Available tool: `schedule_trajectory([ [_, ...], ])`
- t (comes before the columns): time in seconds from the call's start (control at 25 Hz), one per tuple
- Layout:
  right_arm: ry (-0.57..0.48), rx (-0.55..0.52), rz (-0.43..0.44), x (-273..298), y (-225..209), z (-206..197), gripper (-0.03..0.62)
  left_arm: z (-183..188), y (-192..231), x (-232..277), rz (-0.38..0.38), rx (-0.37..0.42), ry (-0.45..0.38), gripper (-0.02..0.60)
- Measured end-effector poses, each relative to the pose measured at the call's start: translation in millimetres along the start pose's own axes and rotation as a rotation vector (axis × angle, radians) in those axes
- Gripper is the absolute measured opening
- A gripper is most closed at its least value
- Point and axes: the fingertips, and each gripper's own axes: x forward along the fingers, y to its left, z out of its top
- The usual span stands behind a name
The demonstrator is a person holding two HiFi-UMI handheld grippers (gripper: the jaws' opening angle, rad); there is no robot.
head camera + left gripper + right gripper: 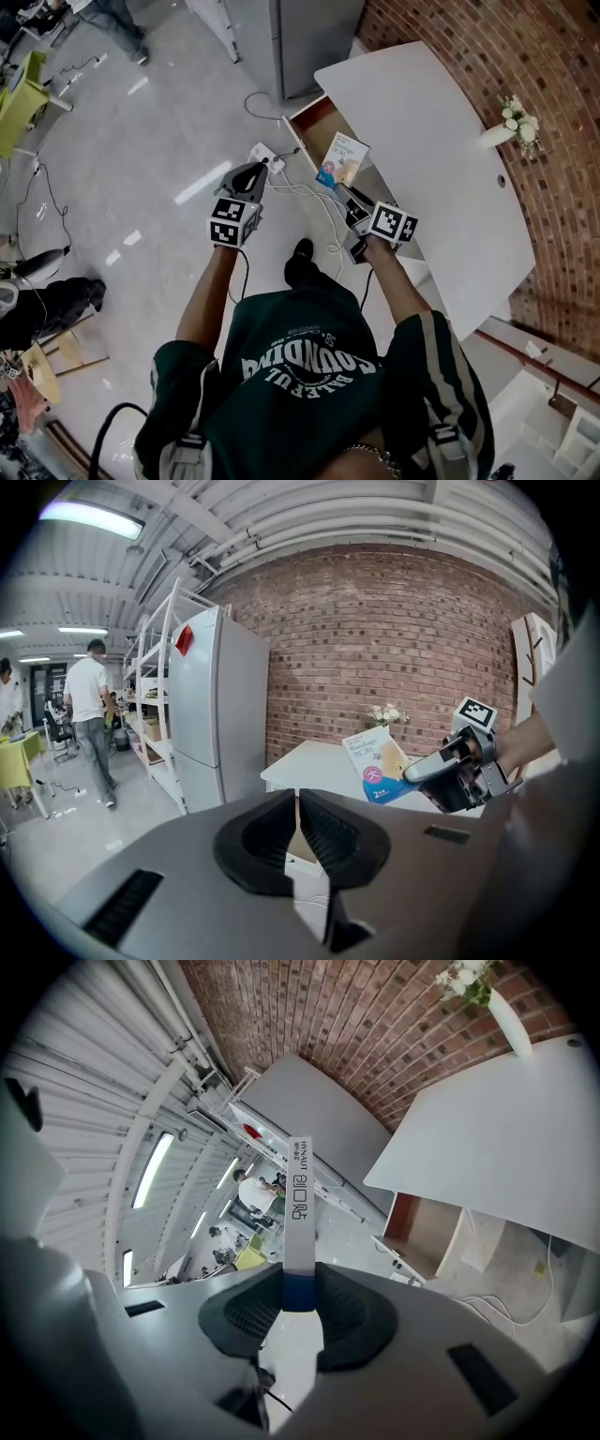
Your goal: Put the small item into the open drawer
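Brick wall (441, 33) is seen behind a curved white desk (441, 159), wooden drawer (304, 122) open. Flat cardboard bandage box (300, 1213) is pinched by right gripper (300, 1312); left gripper (297, 832) is closed, empty.

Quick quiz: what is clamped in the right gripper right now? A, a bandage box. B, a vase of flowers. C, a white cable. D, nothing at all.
A: in the right gripper view, the right gripper has its jaws pressed on the edge of the bandage box, and the head view shows that box held close to the open drawer.
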Motion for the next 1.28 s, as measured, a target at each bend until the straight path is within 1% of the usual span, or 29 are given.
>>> schedule_trajectory([
  [0.32,-0.028,0.015,-0.019,23.8,-13.2,32.8,0.11,11.2,20.1,42.3,-0.023,0.007,0.01,0.028],
  [0.52,-0.025,0.046,-0.038,29.6,-23.6,29.2,0.11,0.7,20.4,53.8,-0.035,-0.01,0.035,0.028],
  [0.72,-0.043,0.051,-0.049,46.1,-24.2,43.9,0.11,13.1,30.2,67.4,-0.047,0.0,0.022,0.028],
  [0.88,-0.045,0.058,-0.067,59.2,-27.9,46.2,0.11,11.9,41.6,76.5,-0.053,-0.004,0.028,0.028],
  [1.28,-0.063,0.088,-0.139,112.1,-44.4,70.0,0.11,18.0,82.7,133.0,-0.124,-0.016,0.034,0.025],
])
